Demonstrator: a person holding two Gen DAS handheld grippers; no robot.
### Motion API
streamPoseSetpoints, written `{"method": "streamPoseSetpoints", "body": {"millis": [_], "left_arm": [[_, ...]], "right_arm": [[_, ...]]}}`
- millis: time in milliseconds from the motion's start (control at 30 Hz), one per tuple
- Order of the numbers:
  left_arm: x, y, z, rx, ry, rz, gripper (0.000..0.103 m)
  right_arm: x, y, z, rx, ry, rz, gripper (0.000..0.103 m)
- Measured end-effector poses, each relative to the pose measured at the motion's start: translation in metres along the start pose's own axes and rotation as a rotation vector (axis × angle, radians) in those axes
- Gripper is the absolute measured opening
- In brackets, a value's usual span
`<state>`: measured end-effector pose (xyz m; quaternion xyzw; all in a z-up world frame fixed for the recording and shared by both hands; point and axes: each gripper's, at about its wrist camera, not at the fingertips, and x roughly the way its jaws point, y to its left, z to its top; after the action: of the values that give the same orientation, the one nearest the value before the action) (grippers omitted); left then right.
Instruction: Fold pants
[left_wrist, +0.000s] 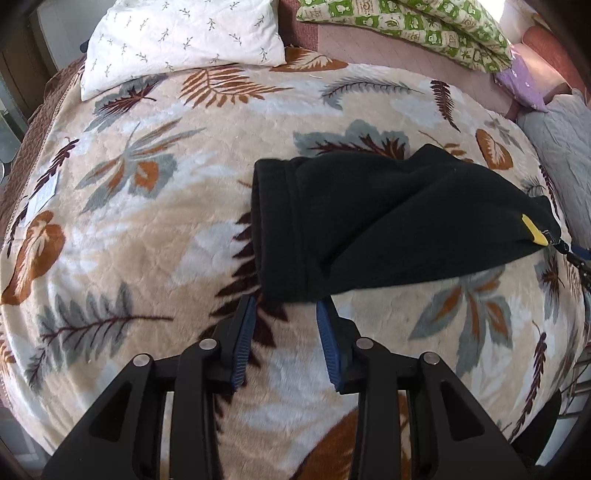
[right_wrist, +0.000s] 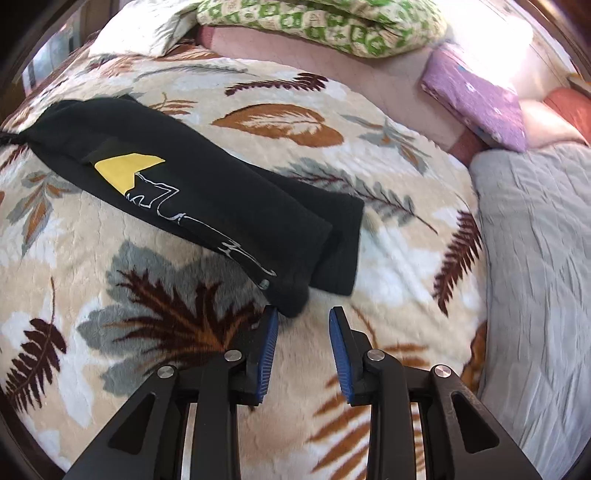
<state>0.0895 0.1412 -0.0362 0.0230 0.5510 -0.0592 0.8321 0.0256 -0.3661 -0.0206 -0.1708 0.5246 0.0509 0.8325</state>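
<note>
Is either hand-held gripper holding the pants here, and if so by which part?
Nothing is held. The left hand-held gripper and right hand-held gripper both stand open just short of the black pants, pads empty.

Pants (right_wrist: 207, 199): matt black fleece-like cloth, ribbed cuffs, smooth yellow printed patch (right_wrist: 127, 170). Blanket (left_wrist: 147, 229): plush, short-piled cloth with leaf print. Pillow (left_wrist: 177, 40): white quilted cloth. Left gripper (left_wrist: 285, 310) and right gripper (right_wrist: 303, 317): matt black plastic, ridged blue pads, shiny metal pins. Grey cover (right_wrist: 535, 258): crinkled cloth.
</note>
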Motion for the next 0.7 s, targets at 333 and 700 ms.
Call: {"method": "streamPoseSetpoints", "body": {"millis": [333,700], "left_arm": [[-0.038,0.020,0.017,-0.081,-0.066,-0.047,0.047],[-0.016,-0.024,0.069,-0.021,0.002,-0.110,0.048]], "right_arm": [[-0.037,-0.059,0.004,0.409,-0.034,0.161,0.053],[0.041,-0.069,0.040,0.703,0.114,0.333,0.053]]}}
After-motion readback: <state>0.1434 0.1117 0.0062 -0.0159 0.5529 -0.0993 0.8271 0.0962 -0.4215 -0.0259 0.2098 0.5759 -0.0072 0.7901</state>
